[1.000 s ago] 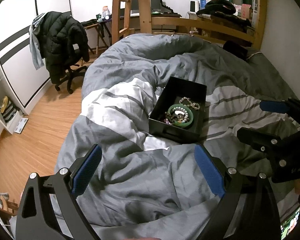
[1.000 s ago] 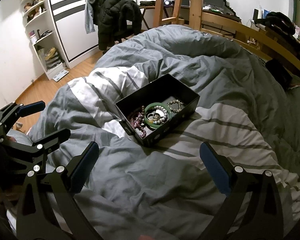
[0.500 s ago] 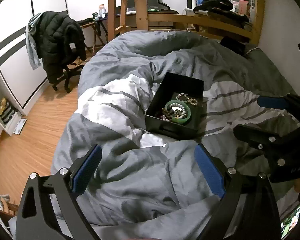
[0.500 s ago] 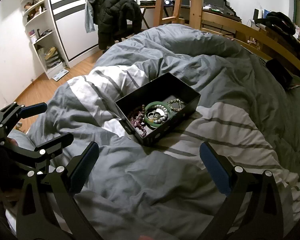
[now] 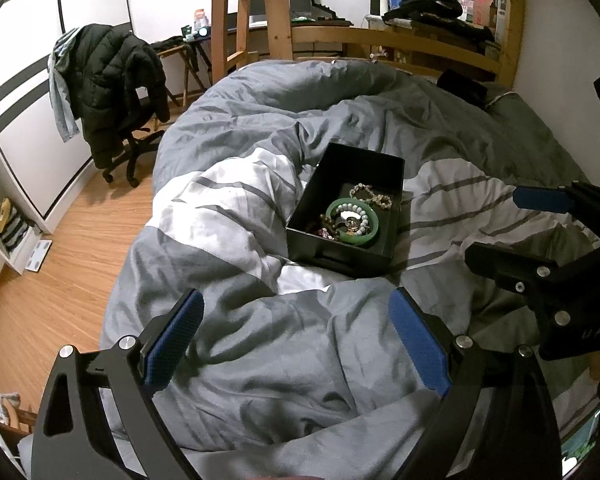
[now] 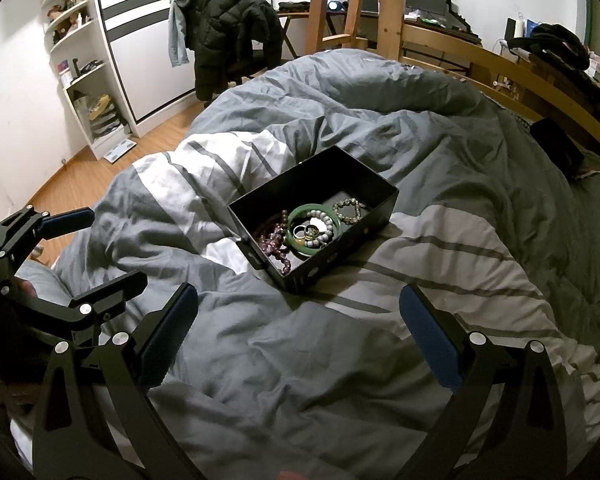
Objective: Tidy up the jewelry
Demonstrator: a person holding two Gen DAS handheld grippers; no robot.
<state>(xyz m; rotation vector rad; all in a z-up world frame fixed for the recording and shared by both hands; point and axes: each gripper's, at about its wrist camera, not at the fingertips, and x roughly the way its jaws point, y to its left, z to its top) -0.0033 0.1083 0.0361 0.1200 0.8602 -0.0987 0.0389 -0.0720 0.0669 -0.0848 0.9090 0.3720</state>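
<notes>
An open black box [image 5: 364,168] [image 6: 364,184] sits on the rumpled grey striped duvet. Inside lie a green bangle [image 5: 374,232] [image 6: 296,216], a pale bead bracelet [image 5: 363,220] [image 6: 332,222], a brownish bead bracelet [image 5: 380,199] [image 6: 350,212], a purple bead string [image 6: 274,240] and rings [image 6: 300,232]. My left gripper [image 5: 296,340] is open and empty, above the duvet in front of the box; it also shows in the right wrist view [image 6: 100,248]. My right gripper [image 6: 298,340] is open and empty, in front of the box; it also shows in the left wrist view [image 5: 512,224].
The duvet [image 5: 260,360] covers a wooden-framed bed [image 6: 500,64]. A chair with a black jacket [image 5: 108,80] stands on the wood floor at left. A white shelf unit [image 6: 80,60] and wardrobe stand beyond. A desk with clutter [image 5: 420,4] is behind the bed.
The left gripper has drifted slightly, so the box sits a little further left and up in its view. The right gripper has barely moved. Both stay open.
</notes>
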